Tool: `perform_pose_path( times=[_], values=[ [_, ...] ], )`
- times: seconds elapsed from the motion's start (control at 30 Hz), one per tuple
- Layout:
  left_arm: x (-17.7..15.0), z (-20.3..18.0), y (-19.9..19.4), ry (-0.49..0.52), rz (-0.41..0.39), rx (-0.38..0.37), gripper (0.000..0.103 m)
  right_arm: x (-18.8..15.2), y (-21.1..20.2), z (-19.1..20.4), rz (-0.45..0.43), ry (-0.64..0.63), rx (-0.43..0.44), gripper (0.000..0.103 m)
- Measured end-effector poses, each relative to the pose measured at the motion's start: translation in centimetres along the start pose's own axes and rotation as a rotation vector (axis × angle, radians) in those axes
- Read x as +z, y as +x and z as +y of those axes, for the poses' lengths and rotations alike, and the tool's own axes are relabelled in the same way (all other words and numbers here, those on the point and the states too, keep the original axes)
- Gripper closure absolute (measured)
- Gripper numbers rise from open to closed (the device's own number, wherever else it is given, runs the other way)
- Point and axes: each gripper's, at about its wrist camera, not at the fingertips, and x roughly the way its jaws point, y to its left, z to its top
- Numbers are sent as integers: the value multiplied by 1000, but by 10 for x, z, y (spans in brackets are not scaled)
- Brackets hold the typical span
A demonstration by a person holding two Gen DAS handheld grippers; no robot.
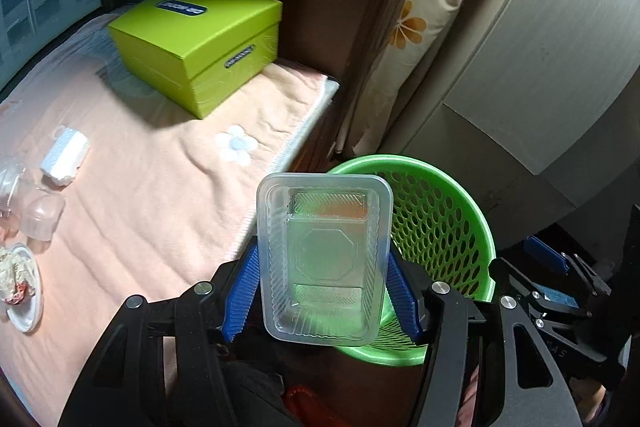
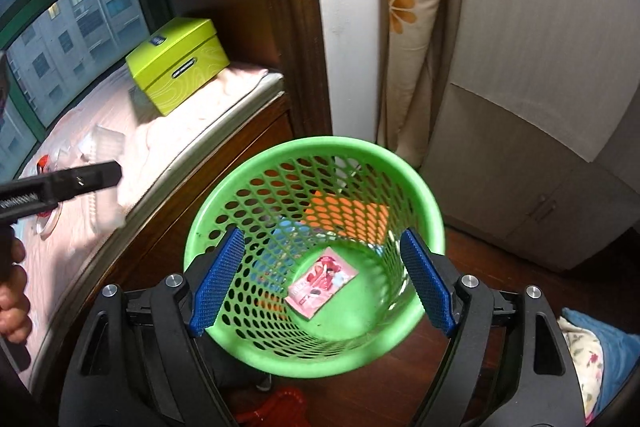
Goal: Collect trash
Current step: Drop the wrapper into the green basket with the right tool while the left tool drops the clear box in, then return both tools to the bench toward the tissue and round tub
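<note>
Green mesh basket (image 2: pixel 316 239) on the floor, right of the window seat (image 1: pixel 132 163), one pink wrapper (image 2: pixel 322 287) lying at its bottom; right tool (image 2: pixel 320 277) spread wide over its mouth, holding nothing. Clear plastic tray (image 1: pixel 324 259) pinched by its long sides in the left tool (image 1: pixel 322 291), near the basket's left rim; released here, it may catch that rim and fall outside. Lime box (image 1: pixel 196 43) far left, label unreadable; poster behind reads "长虹".

I count one clear plastic tray (image 1: pixel 324 259), one green mesh wastebasket (image 2: pixel 316 251) with one pink wrapper (image 2: pixel 322 281) inside, one lime-green box (image 1: pixel 196 47), one white foam block (image 1: pixel 65 157), two grippers.
</note>
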Motion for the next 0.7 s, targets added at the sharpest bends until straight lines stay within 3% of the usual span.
perform_pose_path(
  times=[0.17,0.3,0.4,0.7],
  values=[
    [1,-27,24,26,45,-25,46,-4,-5,-16,-10,26,-13,22],
    [-1,-43,33,54,56,-38,31,-7,-6,-24,-10,44,-16,22],
    [-4,-49,35,61,63,-54,27,-7,-7,-26,-13,49,-17,22],
    [-14,-13,6,6,18,11,26,-6,-8,-2,-11,15,28,22]
  ],
)
